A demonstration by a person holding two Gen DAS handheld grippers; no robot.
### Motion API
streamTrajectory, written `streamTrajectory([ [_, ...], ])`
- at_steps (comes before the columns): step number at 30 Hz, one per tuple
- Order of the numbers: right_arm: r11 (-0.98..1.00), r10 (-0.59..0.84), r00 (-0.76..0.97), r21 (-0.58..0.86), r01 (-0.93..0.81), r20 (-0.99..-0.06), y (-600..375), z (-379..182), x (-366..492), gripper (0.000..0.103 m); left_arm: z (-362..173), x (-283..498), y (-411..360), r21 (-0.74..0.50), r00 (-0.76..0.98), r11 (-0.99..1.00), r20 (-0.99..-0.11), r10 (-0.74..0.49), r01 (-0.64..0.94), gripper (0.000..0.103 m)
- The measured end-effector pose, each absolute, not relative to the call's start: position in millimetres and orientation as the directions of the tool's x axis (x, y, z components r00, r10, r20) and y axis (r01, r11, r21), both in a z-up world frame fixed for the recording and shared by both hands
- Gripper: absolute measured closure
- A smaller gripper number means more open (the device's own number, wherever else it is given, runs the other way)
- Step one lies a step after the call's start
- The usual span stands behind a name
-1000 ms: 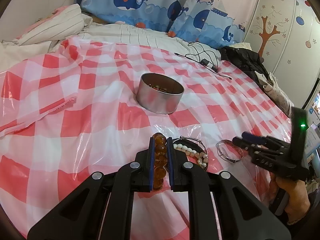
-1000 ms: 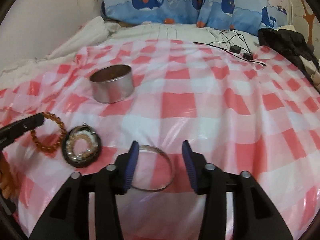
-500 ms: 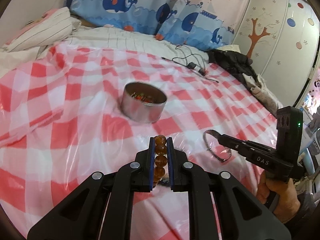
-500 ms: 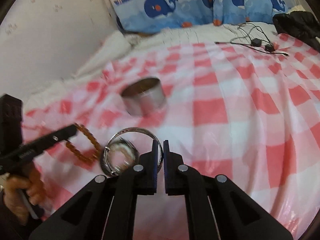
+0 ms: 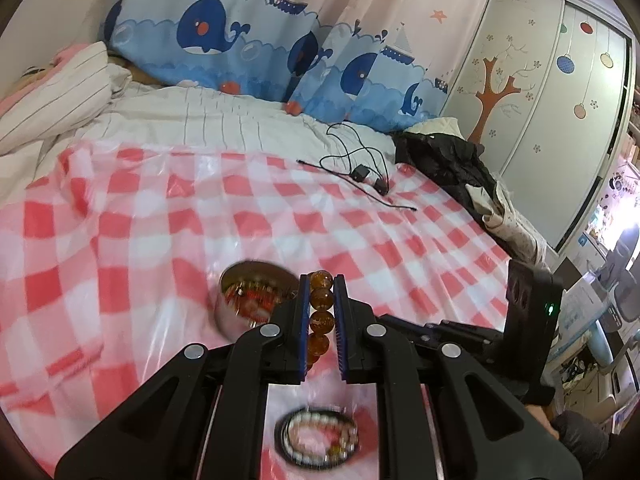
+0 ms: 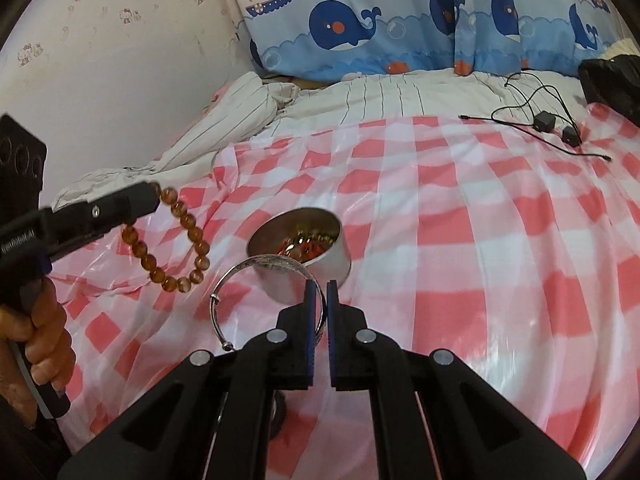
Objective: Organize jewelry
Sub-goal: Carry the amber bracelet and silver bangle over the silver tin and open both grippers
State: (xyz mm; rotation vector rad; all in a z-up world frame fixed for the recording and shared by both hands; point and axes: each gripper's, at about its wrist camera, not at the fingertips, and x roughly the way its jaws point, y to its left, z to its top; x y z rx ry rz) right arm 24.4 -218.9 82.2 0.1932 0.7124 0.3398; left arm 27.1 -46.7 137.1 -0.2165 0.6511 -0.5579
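Observation:
My left gripper [image 5: 321, 280] is shut on an amber bead bracelet [image 5: 320, 300], held in the air just right of the round metal tin [image 5: 240, 304]; the bracelet hangs from it in the right wrist view [image 6: 172, 240]. My right gripper [image 6: 318, 286] is shut on a silver bangle [image 6: 256, 264], lifted just in front of the tin [image 6: 316, 256], which holds several jewelry pieces. A pearl bracelet inside a dark ring [image 5: 320, 436] lies on the checked cloth below my left gripper.
The red-and-white checked plastic cloth [image 6: 480, 260] covers the bed. A black cable with adapters [image 6: 548, 124] lies at the far right, next to dark clothing [image 5: 448, 160]. Whale-print pillows [image 6: 380, 28] and striped bedding line the back.
Both grippers have risen from the cloth and moved toward the tin, each carrying its piece. The right gripper closed on the silver bangle and lifted it.

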Motion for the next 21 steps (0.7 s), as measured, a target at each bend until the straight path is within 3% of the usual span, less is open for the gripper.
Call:
streamTrajectory([
  [5, 0.935, 0.352, 0.713, 0.261, -0.24, -0.606, -218.7, 84.4, 44.1, 0.097, 126.4, 62.5, -60.6, -0.376, 0.646, 0.827, -0.518, -0.561, 0.417, 0.093],
  [9, 0.939, 0.343, 0.71, 0.239, -0.246, -0.615, -214.2, 82.3, 60.9, 0.097, 88.1, 105.2, -61.7, -0.343, 0.612, 0.887, -0.642, -0.462, 0.309, 0.091],
  [12, 0.94, 0.342, 0.708, 0.219, -0.263, -0.618, -206.6, 82.6, 70.1, 0.097, 78.7, 110.8, -51.5, -0.337, 0.607, 0.898, -0.662, -0.439, 0.282, 0.091],
  [19, 0.947, 0.315, 0.714, 0.152, -0.284, -0.625, -176.9, 81.4, 104.7, 0.097, 78.3, 92.9, -19.0, -0.315, 0.632, 0.912, -0.658, -0.41, 0.263, 0.073],
  [20, 0.953, 0.295, 0.71, 0.141, -0.27, -0.639, -173.7, 75.7, 112.5, 0.094, 76.1, 89.6, -15.3, -0.32, 0.632, 0.912, -0.658, -0.409, 0.257, 0.072],
  [21, 0.954, 0.291, 0.696, 0.145, -0.262, -0.656, -172.5, 69.0, 118.9, 0.077, 74.2, 86.9, -12.8, -0.325, 0.631, 0.911, -0.658, -0.41, 0.253, 0.071],
])
